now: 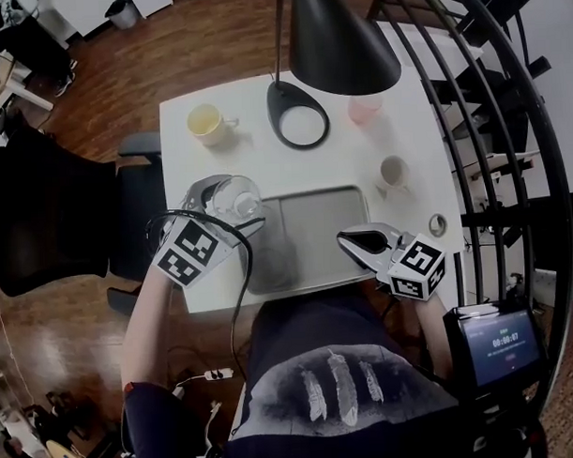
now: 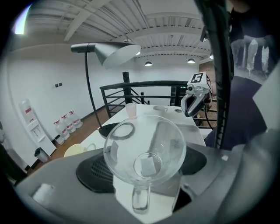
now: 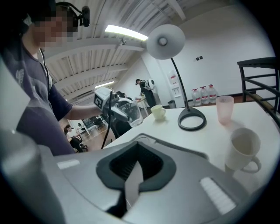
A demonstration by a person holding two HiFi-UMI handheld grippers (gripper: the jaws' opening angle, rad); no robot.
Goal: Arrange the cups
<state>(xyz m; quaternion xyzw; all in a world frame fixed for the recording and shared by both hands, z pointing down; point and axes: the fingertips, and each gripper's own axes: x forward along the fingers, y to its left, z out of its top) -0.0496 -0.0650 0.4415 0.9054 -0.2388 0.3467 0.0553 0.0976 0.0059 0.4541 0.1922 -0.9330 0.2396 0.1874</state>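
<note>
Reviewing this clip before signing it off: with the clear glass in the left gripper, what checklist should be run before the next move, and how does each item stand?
1. Clear glass held between the jaws of the left gripper: ok.
2. Right gripper empty, jaws together: ok.
3. Tray has bare room for the clear glass: ok.
4. Yellow cup, pink cup and white mug upright, outside the tray: ok.
5. Clear glass hanging free above the table: cannot tell.
6. Lamp base apart from the tray: ok.
</note>
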